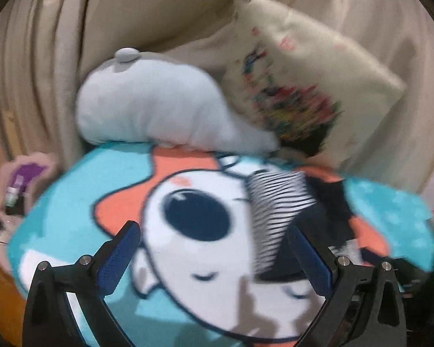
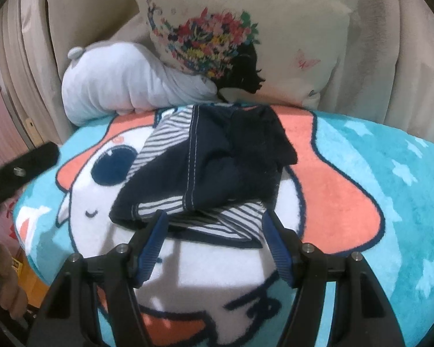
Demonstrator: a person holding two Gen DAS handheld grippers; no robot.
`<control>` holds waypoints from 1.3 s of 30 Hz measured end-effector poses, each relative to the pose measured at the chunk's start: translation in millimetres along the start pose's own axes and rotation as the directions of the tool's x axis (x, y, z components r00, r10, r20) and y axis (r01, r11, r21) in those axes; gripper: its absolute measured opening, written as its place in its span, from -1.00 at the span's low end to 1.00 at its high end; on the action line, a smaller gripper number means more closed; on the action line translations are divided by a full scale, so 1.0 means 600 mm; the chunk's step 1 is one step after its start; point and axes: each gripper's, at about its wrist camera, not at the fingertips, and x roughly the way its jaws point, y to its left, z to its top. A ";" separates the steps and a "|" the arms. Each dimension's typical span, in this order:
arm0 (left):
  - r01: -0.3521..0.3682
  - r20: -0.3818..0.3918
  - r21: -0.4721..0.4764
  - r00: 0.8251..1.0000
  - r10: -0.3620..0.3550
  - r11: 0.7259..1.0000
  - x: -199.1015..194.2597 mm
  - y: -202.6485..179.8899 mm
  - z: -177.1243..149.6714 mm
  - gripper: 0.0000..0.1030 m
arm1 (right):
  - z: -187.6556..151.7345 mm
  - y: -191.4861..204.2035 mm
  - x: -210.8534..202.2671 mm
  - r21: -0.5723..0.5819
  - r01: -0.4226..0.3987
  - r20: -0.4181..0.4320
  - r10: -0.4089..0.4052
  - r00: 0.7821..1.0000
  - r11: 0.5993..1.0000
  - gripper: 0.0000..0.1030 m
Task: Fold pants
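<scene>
Small navy pants [image 2: 231,162] with a striped lining lie crumpled in a heap on a turquoise cartoon blanket [image 2: 376,173]. My right gripper [image 2: 214,219] is open, its blue pads either side of the heap's near striped edge, holding nothing. My left gripper [image 1: 214,234] is open and empty above the blanket [image 1: 72,190], left of the pants [image 1: 277,202], which look blurred in that view. Part of the left gripper [image 2: 23,162] shows at the left edge of the right wrist view.
A white plush pillow [image 2: 124,78] and a cream cushion with a floral print [image 2: 246,29] lean against the beige sofa back [image 1: 58,57] behind the blanket. Small items [image 1: 17,188] lie off the blanket's left edge.
</scene>
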 end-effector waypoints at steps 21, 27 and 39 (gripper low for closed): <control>0.043 -0.133 0.013 0.990 -0.041 0.999 0.066 0.001 -0.025 0.99 | 0.004 0.029 0.038 -0.075 0.041 -0.071 -0.046 0.996 0.996 0.37; 0.063 -0.148 0.009 0.987 -0.061 0.998 0.068 -0.003 -0.025 0.99 | 0.005 0.022 0.040 -0.068 0.054 -0.077 -0.059 0.995 0.996 0.37; 0.096 -0.190 0.016 0.978 -0.091 0.995 0.074 -0.017 -0.028 0.99 | 0.007 0.008 0.039 -0.046 0.075 -0.092 -0.079 0.993 0.996 0.37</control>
